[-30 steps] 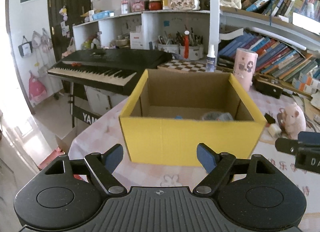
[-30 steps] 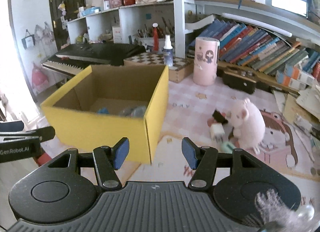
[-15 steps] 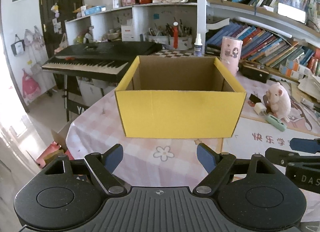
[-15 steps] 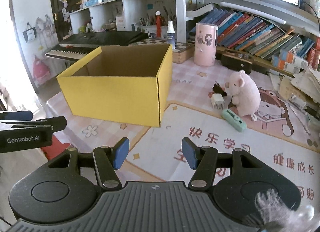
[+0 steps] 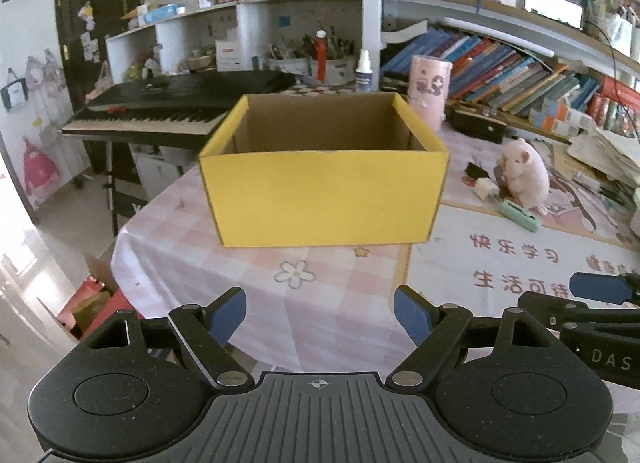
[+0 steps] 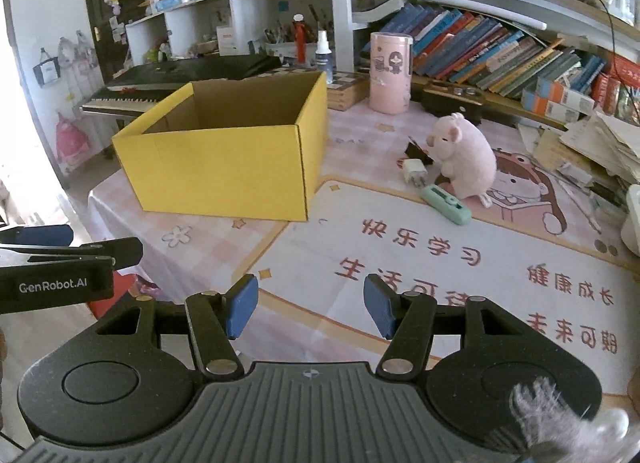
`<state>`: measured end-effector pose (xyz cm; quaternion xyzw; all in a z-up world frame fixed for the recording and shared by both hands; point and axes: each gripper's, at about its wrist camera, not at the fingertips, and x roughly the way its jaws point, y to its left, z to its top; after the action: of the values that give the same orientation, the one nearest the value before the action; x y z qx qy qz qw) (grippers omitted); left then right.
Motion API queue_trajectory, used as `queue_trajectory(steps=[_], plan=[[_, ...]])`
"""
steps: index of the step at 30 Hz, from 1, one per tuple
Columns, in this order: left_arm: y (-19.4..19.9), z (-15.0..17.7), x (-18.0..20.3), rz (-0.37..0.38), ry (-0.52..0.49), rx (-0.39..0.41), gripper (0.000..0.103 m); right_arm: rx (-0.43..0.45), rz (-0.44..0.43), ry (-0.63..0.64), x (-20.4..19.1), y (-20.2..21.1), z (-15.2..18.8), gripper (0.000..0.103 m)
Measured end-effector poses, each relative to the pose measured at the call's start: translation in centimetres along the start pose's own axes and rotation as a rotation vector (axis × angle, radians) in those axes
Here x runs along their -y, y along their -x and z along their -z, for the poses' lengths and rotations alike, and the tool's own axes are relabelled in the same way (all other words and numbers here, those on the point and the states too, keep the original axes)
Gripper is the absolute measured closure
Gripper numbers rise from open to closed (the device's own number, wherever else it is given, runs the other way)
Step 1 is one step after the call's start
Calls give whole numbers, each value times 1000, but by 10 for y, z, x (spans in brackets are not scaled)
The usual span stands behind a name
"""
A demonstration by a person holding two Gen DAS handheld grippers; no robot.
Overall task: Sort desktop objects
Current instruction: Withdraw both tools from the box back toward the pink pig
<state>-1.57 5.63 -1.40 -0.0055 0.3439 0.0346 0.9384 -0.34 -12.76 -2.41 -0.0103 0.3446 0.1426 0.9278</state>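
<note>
Through the left wrist view we see our left gripper (image 5: 320, 313) low in front, its blue pads spread wide with only the checked tablecloth (image 5: 224, 247) between them; ahead stands the yellow cardboard box (image 5: 324, 199), open-topped, its floor hidden from us; to its right a pink plush toy (image 5: 524, 177) sits upright on a printed mat (image 5: 500, 263), with a white charger (image 5: 486, 187) and a mint-green case (image 5: 518, 215) just beside it; our right gripper (image 5: 600, 289) enters at the right edge; behind the box we see a black keyboard (image 5: 160, 111) and a pink cylinder (image 5: 430, 91) near shelves of books (image 5: 520, 79).
</note>
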Motion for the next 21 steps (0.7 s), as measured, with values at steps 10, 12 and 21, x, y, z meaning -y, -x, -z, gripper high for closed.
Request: queue_trajectory(steps=[10,12,21], plan=[[-9,-1,19,61,-46,-24,20,-18,40,-34,16,2,6,46],[-12,-2,24,72,-55,-28,20,-20,46,-40,21,1,7,46],[-27,-11,54,98,-84,-51,20,-36,59,-65,50,-6,4,46]])
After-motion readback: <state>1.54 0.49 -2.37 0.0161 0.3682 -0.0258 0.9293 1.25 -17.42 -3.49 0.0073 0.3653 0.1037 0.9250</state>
